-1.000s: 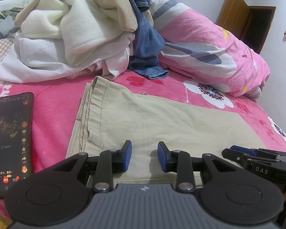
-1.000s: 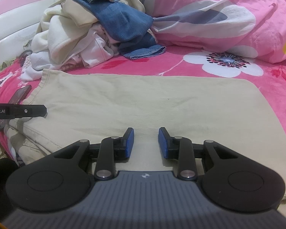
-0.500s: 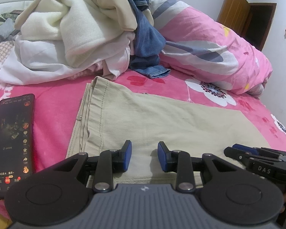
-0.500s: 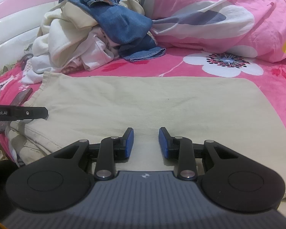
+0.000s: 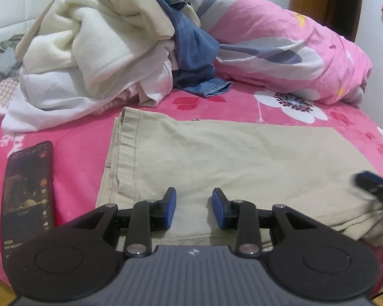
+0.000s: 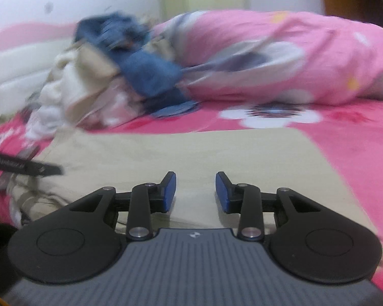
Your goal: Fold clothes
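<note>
Beige trousers (image 5: 229, 158) lie folded flat on the pink bed, a stitched hem at their left end. My left gripper (image 5: 194, 209) hovers over their near edge, open, with only cloth beneath the blue pads. In the right wrist view, which is blurred by motion, my right gripper (image 6: 195, 192) is over the same trousers (image 6: 191, 153) near their right half. Its jaws are opening with nothing between them. The right gripper's tip (image 5: 375, 186) shows as a blur at the right of the left wrist view. The left gripper's finger (image 6: 25, 167) juts in from the left of the right wrist view.
A pile of unfolded clothes (image 5: 102, 51), cream, white and denim, is heaped at the back left. A rolled pink flowered duvet (image 5: 280, 51) lies behind the trousers. A lit phone (image 5: 28, 191) rests on the bedsheet to their left. A brown door (image 5: 326, 0) stands at the far right.
My right gripper has swung to the right over the trousers and tilted up, blurring its view; its jaws stand slightly wider. The left gripper has rolled a little and stayed in place.
</note>
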Motion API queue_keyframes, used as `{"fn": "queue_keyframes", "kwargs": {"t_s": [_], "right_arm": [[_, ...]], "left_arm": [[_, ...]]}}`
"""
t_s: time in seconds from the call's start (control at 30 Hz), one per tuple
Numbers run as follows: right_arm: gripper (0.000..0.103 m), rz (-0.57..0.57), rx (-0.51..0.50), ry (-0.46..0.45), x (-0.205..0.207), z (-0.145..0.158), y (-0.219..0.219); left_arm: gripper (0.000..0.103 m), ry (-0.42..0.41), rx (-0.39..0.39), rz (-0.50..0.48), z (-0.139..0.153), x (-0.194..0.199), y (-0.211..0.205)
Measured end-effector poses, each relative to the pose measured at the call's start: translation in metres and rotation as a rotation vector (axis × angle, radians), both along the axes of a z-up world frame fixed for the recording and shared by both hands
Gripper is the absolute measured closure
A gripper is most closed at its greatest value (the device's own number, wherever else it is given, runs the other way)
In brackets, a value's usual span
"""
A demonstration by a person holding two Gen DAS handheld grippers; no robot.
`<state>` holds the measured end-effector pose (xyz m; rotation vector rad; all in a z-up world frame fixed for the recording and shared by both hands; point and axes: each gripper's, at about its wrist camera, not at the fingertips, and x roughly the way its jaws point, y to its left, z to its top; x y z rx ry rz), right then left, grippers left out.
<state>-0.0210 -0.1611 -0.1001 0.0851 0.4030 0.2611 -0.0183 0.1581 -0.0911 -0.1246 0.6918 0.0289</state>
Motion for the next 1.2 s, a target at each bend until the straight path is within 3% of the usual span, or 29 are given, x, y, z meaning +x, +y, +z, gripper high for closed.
{"fn": "queue_keyframes", "kwargs": {"t_s": [0.13, 0.2, 0.27, 0.33, 0.5, 0.57, 0.73, 0.9, 1.03, 1.2], "right_arm": [[0.072, -0.178, 0.047, 0.035, -0.023, -0.012, -0.084], [0.066, -0.217, 0.081, 0.066, -0.032, -0.022, -0.117], [0.068, -0.237, 0.100, 0.065, -0.040, -0.024, -0.134], [0.068, -0.271, 0.071, 0.068, -0.046, -0.023, -0.142], [0.068, -0.259, 0.225, 0.034, -0.071, -0.017, -0.163], [0.071, -0.222, 0.251, 0.026, -0.078, -0.013, -0.164], [0.077, -0.059, 0.401, 0.086, -0.078, -0.012, -0.149], [0.075, 0.028, 0.589, 0.214, -0.063, -0.022, -0.139], [0.075, 0.047, 0.698, 0.326, -0.045, -0.032, -0.132], [0.075, 0.041, 0.813, 0.360, -0.030, -0.037, -0.129]], "left_arm": [[0.069, -0.008, 0.040, 0.010, -0.001, 0.000, -0.006], [0.068, -0.020, 0.077, 0.009, -0.002, -0.001, -0.011], [0.065, -0.031, 0.113, 0.008, -0.003, -0.002, -0.016], [0.055, -0.036, 0.159, 0.021, -0.001, -0.003, -0.020], [0.054, -0.085, 0.156, 0.034, 0.022, -0.015, -0.026], [0.052, -0.114, 0.146, -0.028, 0.034, -0.021, -0.037], [0.050, -0.128, 0.134, -0.291, 0.045, -0.022, -0.093], [0.049, -0.124, 0.219, -0.547, 0.033, -0.016, -0.154], [0.049, -0.112, 0.304, -0.697, 0.016, -0.013, -0.185], [0.049, -0.104, 0.313, -0.754, 0.010, -0.010, -0.190]]}}
